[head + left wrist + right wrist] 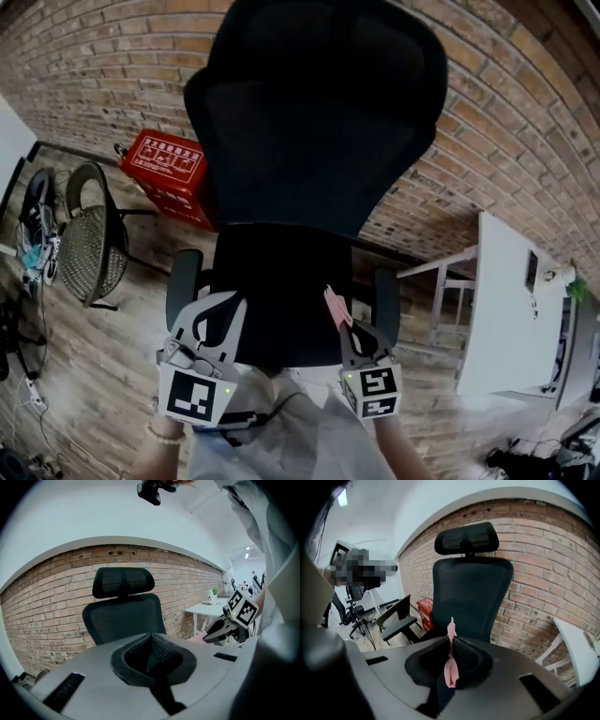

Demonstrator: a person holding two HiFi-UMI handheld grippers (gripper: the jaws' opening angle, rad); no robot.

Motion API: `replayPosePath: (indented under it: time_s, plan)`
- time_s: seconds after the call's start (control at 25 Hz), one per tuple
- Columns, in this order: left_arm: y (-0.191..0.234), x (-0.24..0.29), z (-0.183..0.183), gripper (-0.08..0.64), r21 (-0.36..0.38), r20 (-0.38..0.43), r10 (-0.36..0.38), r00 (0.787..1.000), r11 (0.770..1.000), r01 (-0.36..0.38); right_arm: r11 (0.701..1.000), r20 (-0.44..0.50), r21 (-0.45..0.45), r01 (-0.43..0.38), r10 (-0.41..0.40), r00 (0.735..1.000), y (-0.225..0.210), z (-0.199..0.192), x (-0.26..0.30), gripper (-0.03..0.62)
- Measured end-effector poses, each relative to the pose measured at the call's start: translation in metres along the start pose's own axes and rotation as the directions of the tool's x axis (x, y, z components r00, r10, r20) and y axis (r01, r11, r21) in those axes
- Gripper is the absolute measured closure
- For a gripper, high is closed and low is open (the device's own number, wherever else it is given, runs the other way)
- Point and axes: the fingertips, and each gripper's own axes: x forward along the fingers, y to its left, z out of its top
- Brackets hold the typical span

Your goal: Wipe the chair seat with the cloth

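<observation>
Head view: chair (314, 141) centre, red box (167, 172) upper left, table (506, 319) right.
Lower centre: left gripper (218, 314) pressed together, empty; right gripper (351, 330) pinches cloth (336, 305).

Grey left tongs (217, 311) and right tongs (352, 330) carry black-and-white marker cubes (195, 397).

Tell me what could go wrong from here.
The cloth is pinched as a thin strip in the right gripper, so little of it may reach the seat and the fingers could scrape it instead. The armrests flank the seat; a wide stroke might knock a gripper against one.
</observation>
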Motion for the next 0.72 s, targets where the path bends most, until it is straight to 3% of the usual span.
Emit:
replayPosePath:
  time_s: [0.28,0.72]
  plan:
    - [0.021,-0.029,0.056,0.541,0.038,0.033,0.081,0.996,0.996,-0.082,0.998,0.177,-0.061,0.013,-0.002,0.984,0.009,0.088,-0.044,0.543]
    - [0.035,-0.049,0.079,0.541,0.032,0.053,0.127,0.990,0.991,-0.129,0.998,0.330,-0.058,0.011,0.009,0.944,0.005,0.149,-0.084,0.543]
